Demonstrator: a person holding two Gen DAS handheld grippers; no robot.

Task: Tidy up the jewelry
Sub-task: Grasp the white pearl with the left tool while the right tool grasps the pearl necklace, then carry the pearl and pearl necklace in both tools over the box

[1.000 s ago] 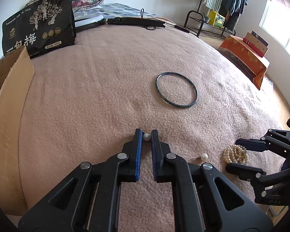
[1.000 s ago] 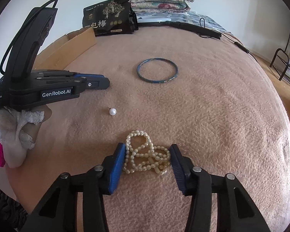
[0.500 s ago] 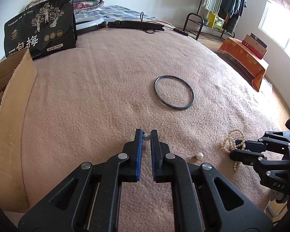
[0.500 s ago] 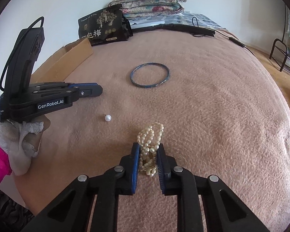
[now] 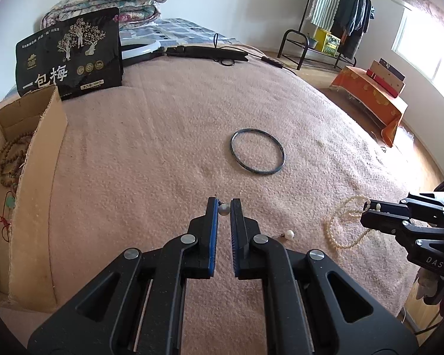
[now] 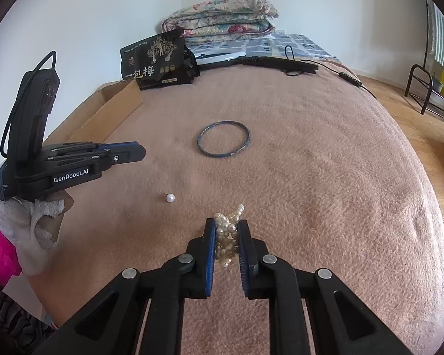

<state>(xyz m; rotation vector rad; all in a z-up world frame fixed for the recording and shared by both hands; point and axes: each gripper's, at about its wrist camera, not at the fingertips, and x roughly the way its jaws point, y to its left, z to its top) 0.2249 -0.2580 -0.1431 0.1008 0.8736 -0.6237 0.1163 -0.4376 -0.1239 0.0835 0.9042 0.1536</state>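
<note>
Both grippers went up a bit since the earlier pics, and the right gripper (image 6: 226, 236) squeezed in on the pearl necklace (image 6: 228, 235). Now its blue pads pinch the bunched beads, w/ one loop sticking out past the tips. From the left cam, part of the necklace (image 5: 344, 224) hangs down to the pink blanket (image 5: 162, 136).

Left gripper (image 5: 223, 208) is clenched on a small pearl earring (image 5: 223, 209), held right at the tips, just above the blanket.

Another pearl earring (image 5: 290, 234) lies on the blanket near the left gripper, on its right, btw it and the necklace.

Dark bangle (image 5: 257, 155) lies flat farther away, well apart from both grippers.

Far left is a cardboard box (image 5: 41, 148) w/ brown beads (image 5: 10, 159) inside. Black bag (image 5: 69, 62) stands behind it, folded quilts (image 6: 222, 14) at the far end.
</note>
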